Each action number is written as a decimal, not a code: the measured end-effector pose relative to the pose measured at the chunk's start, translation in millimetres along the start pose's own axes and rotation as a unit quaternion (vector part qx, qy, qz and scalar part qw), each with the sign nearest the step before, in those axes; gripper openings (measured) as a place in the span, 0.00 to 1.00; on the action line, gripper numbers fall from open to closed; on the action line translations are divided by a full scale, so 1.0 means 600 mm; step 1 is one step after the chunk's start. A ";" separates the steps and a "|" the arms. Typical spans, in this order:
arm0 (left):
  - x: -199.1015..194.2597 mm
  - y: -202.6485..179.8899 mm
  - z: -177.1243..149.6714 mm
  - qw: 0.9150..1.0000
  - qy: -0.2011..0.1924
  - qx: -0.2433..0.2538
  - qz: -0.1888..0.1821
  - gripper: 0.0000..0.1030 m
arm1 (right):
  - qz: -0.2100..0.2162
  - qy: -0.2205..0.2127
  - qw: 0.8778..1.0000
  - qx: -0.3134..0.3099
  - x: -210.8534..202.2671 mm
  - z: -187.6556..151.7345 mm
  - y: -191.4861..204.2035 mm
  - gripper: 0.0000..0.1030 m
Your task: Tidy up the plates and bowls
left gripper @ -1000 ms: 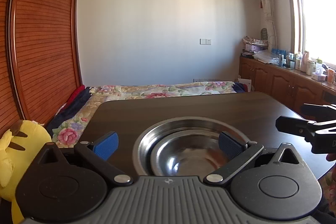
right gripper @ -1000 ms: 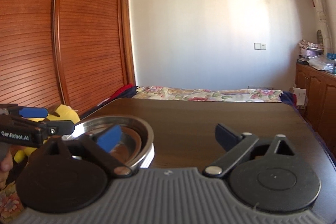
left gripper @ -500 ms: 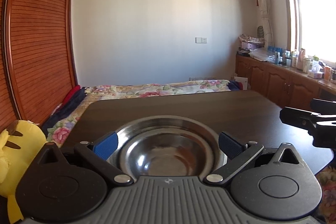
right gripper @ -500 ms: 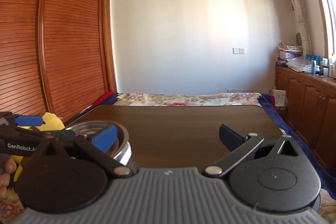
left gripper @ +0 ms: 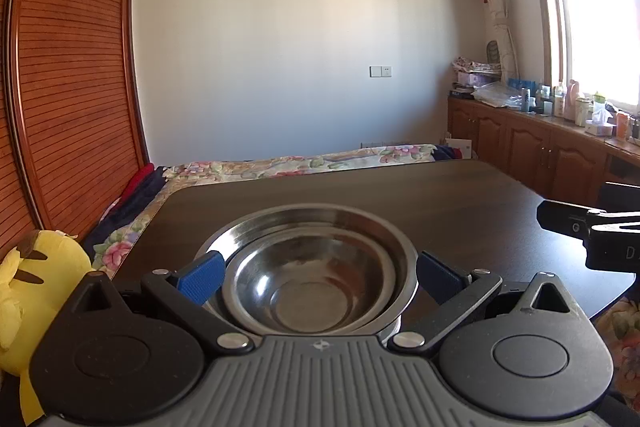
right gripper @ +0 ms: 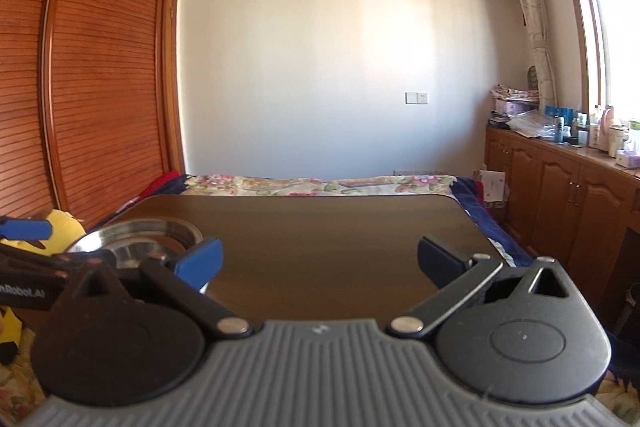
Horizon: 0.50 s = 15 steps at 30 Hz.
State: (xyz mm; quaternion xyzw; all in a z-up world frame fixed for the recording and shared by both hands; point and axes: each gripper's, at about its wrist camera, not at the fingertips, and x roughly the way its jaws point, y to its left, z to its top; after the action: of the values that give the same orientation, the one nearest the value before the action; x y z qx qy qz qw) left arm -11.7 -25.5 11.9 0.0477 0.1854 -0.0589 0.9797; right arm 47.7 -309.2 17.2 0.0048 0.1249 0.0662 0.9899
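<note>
A stack of nested steel bowls [left gripper: 316,267] sits on the dark wooden table [left gripper: 440,199] near its front left edge. My left gripper [left gripper: 318,273] is open, its blue pads on either side of the stack without gripping it. In the right wrist view the bowls [right gripper: 136,239] show at the lower left, partly hidden by the left gripper's body. My right gripper [right gripper: 318,261] is open and empty over the table's front edge, to the right of the bowls. Its black body also shows in the left wrist view [left gripper: 592,231].
A yellow plush toy [left gripper: 36,279] lies left of the table. A bed with a floral cover [left gripper: 288,163] lies beyond the table. Wooden cabinets [right gripper: 560,179] with bottles on top run along the right wall. A wooden wardrobe [right gripper: 80,67] stands at the left.
Both grippers have drawn back and tilted up. The bowl stack now sits centred between the left gripper's pads; in the right wrist view it has slid further to the left.
</note>
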 end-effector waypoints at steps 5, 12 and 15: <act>0.006 0.010 -0.010 1.000 0.008 -0.005 0.007 1.00 | -0.002 0.007 1.000 0.002 0.001 -0.009 0.002 1.00; 0.010 0.018 -0.011 1.000 0.009 -0.009 0.013 1.00 | -0.004 0.007 1.000 -0.003 -0.003 -0.015 0.004 1.00; 0.009 0.020 -0.012 1.000 0.008 -0.010 0.015 1.00 | -0.003 0.006 1.000 -0.003 -0.006 -0.014 0.003 1.00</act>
State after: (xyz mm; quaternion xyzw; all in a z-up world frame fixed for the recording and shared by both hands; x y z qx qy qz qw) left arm -7.9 -13.7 4.3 0.0407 0.1933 -0.0423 0.9794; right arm 42.1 -307.7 10.2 0.0011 0.1308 0.0636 0.9894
